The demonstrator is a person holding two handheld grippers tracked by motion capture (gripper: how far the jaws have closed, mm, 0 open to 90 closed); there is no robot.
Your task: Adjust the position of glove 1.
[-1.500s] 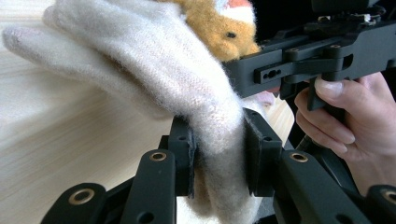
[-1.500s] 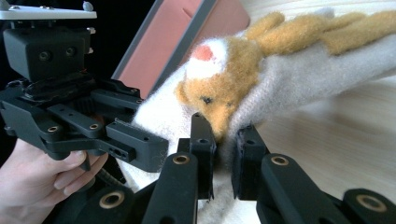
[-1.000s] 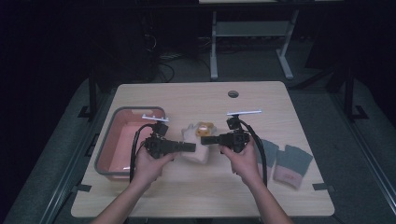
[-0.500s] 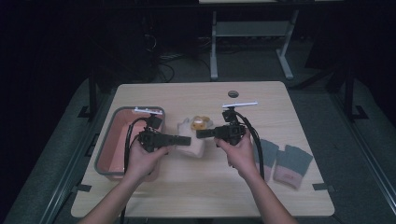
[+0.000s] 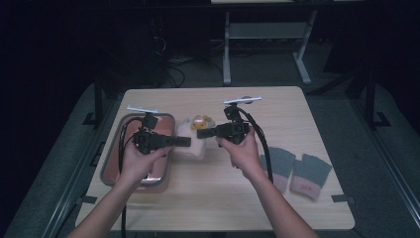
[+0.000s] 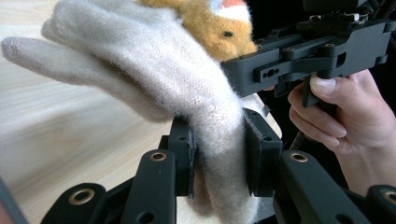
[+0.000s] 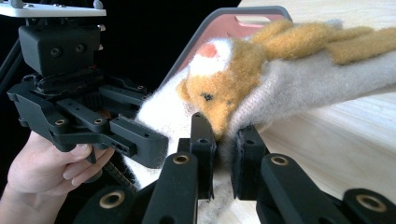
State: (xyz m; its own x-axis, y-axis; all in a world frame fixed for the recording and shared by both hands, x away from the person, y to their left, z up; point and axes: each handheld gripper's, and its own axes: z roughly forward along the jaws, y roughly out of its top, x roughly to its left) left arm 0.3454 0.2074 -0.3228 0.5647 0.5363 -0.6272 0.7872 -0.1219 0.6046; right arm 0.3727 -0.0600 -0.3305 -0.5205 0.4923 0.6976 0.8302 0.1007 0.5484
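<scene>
We have both grippers on the cream glove [image 5: 194, 144], held between them just off the table [image 5: 307, 198]. The left gripper [image 6: 218, 154] is closed on the glove's cuff end; its jaws pinch the knit, with the glove's fingers trailing ahead and to the left of them. The right gripper [image 7: 223, 154] is nearly closed on a thin fold of the same glove, right below the orange plush toy [image 7: 224, 88] that sits on or in it; we cannot tell which.

Change since a second ago: in the high view both grippers have shifted toward the pink tray [image 5: 111, 168], which lies under and behind the left gripper [image 5: 185, 142], and the left hand [image 5: 138, 161] has come nearer the person. The right gripper [image 5: 202, 133] has followed, so the gap between them stays short and the glove has moved with them. We judge that the glove is being carried or stretched as a pair hold, likely toward the tray.

The grey mittens [image 5: 297, 171] well to the right of the right gripper lie as they did earlier.
</scene>
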